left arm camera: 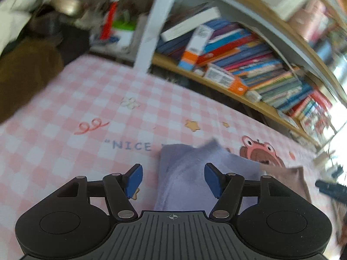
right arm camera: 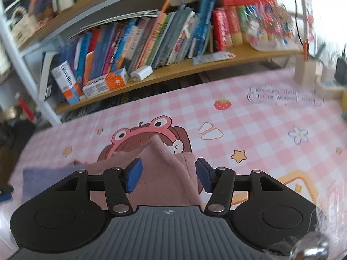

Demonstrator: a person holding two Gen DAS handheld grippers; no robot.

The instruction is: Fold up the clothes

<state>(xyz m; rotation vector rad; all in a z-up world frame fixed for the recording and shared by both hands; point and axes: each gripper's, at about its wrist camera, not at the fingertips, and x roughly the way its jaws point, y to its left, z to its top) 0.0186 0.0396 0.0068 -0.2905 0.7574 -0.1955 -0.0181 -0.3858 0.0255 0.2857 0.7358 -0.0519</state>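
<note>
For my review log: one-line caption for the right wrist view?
Open right tool above pink cloth on the checkered mat, purple cloth alongside.

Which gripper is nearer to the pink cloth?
Right. The right gripper hangs open right over the pink cloth, which lies between its fingers. The left gripper hangs open over the purple cloth, with the pink one off to its right.

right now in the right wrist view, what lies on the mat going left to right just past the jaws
lavender cloth → pink cloth → yellow star print → white flower print, all on the pink checked mat
</note>
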